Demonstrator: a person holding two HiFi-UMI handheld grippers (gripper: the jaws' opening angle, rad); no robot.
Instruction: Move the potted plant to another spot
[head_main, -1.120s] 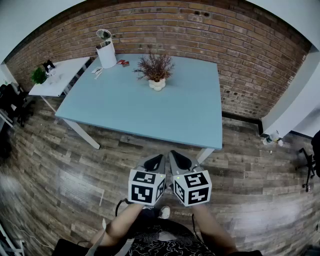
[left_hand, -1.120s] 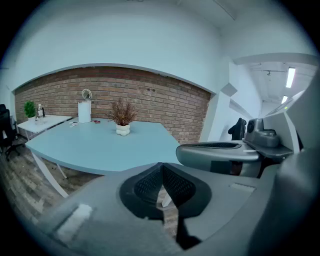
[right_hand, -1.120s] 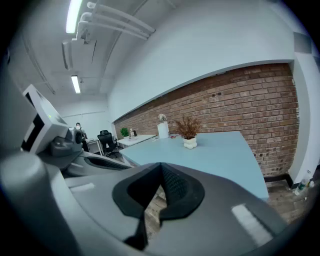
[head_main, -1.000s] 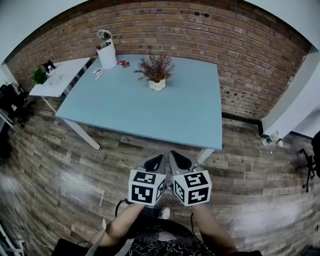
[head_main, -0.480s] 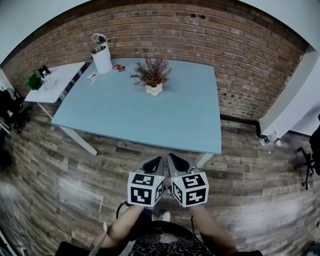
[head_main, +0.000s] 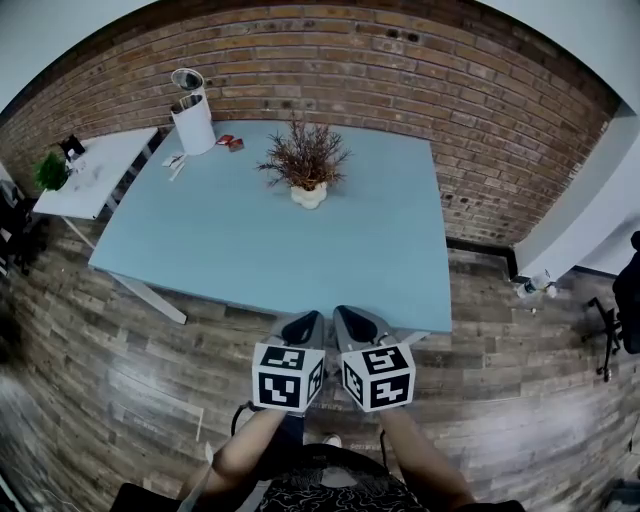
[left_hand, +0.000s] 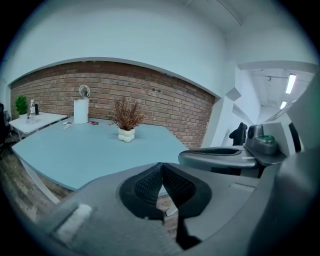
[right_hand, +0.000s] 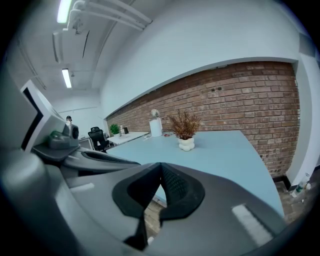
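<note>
Both tongs empty, jaws pressed together: left gripper (head_main: 304, 326) and right gripper (head_main: 352, 322) side by side, tips just at the near edge of the blue table (head_main: 220, 255). Potted plant (head_main: 306, 172) stands well ahead, toward the far edge by the brick wall (head_main: 420, 80), with bare tabletop all round it. White canister (head_main: 190, 102) sits at the far-left corner, well apart. Versus a second ago, the tips were short of the edge, over the floor (head_main: 150, 350). The plant's spot is unchanged.

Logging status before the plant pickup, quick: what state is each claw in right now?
Left claw: closed, holding nothing.
Right claw: closed, holding nothing.
</note>
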